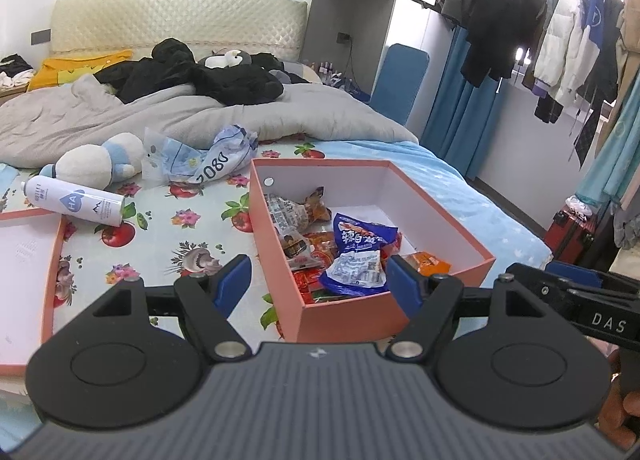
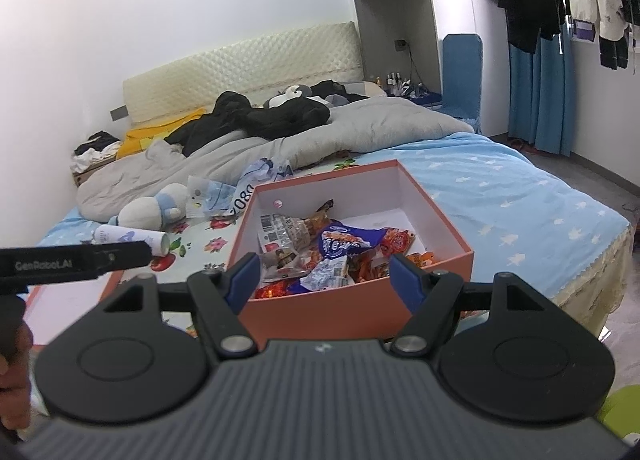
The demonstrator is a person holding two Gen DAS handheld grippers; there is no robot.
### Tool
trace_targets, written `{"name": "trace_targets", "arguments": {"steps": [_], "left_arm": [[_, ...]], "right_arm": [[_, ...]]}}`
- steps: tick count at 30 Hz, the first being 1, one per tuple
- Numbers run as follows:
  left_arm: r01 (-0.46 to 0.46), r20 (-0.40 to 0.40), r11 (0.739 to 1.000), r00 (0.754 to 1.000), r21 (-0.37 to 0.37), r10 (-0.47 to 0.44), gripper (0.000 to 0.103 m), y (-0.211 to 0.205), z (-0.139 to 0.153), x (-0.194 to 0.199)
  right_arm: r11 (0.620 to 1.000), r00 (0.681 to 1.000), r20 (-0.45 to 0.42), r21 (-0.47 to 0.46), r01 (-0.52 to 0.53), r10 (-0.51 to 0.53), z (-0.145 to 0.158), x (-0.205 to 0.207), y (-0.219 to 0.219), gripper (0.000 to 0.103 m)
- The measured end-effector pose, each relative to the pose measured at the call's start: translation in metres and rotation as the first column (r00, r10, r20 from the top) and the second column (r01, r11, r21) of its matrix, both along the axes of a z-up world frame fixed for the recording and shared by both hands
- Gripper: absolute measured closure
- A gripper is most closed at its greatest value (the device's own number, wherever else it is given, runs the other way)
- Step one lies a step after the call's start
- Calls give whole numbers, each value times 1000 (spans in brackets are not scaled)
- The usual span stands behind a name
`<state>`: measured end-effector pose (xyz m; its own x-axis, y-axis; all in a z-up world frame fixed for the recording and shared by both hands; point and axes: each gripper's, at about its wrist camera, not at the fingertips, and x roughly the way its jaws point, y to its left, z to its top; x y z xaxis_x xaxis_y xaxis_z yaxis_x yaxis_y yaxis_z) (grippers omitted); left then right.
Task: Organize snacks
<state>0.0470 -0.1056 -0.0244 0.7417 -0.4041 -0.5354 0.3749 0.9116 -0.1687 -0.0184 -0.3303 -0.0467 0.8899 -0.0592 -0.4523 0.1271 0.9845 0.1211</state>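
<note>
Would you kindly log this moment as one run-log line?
left gripper: open, empty | right gripper: open, empty | snack packets: inside orange box | lid: off, left

White walls (image 2: 200,19) behind a cream quilted headboard (image 1: 176,21), grey quilt (image 2: 360,127) rumpled on the bed, blue curtains (image 2: 536,95) under hanging coats (image 1: 568,43), bright window glare, grey floor (image 2: 600,167).

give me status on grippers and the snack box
Left gripper open, empty. Right gripper open, empty. Snacks piled in open box on bed, lid off to its left. Nothing blocking.
</note>
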Motion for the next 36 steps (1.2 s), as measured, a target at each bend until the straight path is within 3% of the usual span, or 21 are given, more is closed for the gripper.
{"name": "trace_targets", "arguments": {"steps": [9,11,14,16,19,36], "left_arm": [[-17,-37,1000,999,-10,16,25,7,-13,12],[2,-33,1000,999,-25,-3,13,8,-13,13],[20,-27,999,999,-25,-21,4,6,-14,16],[20,-24,1000,999,-9,-21,2,3,-14,16],[9,-32,1000,999,6,-9,2,1,-16,18],[-43,-43,999,998,14,44,2,9,-18,22]], "right_arm": [[1000,1000,-17,-6,6,-6,-10,7,3,30],[1000,1000,-17,-2,3,-3,-12,9,2,30],[1000,1000,-16,-11,0,0,-13,11,1,30],[1000,1000,-13,-11,5,-5,-14,13,0,9],[1000,1000,-12,-2,4,-4,-15,16,0,0],[1000,999,-31,6,8,-7,-22,19,0,0]]}}
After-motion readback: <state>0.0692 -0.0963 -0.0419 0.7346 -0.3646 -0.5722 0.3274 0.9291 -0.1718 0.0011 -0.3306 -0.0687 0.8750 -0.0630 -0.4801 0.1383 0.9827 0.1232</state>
